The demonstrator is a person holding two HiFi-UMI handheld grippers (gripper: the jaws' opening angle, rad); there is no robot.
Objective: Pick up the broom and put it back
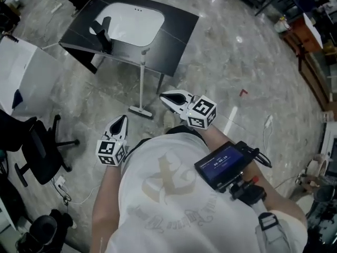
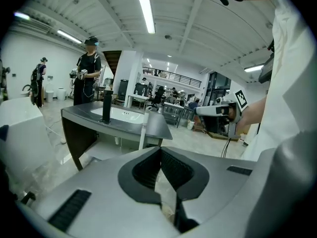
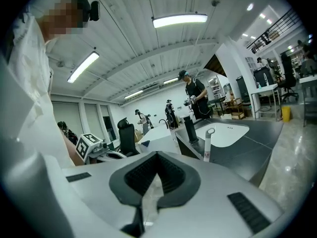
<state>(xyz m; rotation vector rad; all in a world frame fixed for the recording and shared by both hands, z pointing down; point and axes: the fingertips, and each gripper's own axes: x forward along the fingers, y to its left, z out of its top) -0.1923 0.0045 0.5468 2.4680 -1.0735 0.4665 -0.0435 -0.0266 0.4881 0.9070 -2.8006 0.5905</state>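
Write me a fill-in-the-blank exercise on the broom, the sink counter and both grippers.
1. The broom leans on the dark counter with its head on the ___.
2. The basin set in that counter is ___ in colour.
3. The left gripper and the right gripper both have their jaws ___.
4. The broom is held by ___ gripper.
Missing words: floor; white; shut; neither.

No legible text — screen [image 1: 224, 165] digits, shirt print [image 1: 163, 186] too blurred.
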